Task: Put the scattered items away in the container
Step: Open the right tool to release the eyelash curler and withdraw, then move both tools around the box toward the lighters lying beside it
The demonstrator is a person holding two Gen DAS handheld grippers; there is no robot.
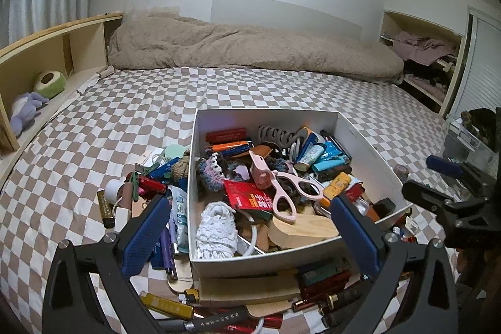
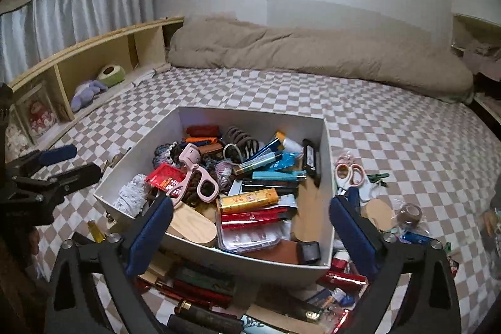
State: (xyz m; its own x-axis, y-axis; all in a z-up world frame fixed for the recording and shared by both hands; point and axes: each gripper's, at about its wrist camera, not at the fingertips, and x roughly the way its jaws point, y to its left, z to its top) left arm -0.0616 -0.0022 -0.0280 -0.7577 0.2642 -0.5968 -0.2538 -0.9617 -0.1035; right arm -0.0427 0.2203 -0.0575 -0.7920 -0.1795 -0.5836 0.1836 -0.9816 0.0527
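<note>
— Where are you in the job?

— Between picks, I'd say. My right gripper [image 2: 250, 227] stands wide apart with nothing between its blue pads, hanging over the near part of the white box [image 2: 250, 115]. My left gripper [image 1: 250, 233] is spread just as wide, also empty, over the box's near left corner.

— And the box itself?

— Straight ahead of both grippers on the checked bedsheet [image 1: 125, 115], already heaped: pink eyelash curler [image 2: 194, 174], yellow lighter [image 2: 247, 199], a wooden block [image 2: 194, 227], hair claws, pens.

— What's left outside?

— Plenty. To the right of my right gripper lie small scissors with pink handles [image 2: 349, 174] and a roll of brown tape [image 2: 410, 213]. Left of my left gripper sits a pile with a white tape roll [image 1: 114, 188] and a red tube [image 1: 153, 185]. More lies below both, against the box's near wall.

— Next move?

— Probably swing the right gripper to the scissors, drop low and close across the handles; they lie flat, so the pads must reach the sheet.
</note>
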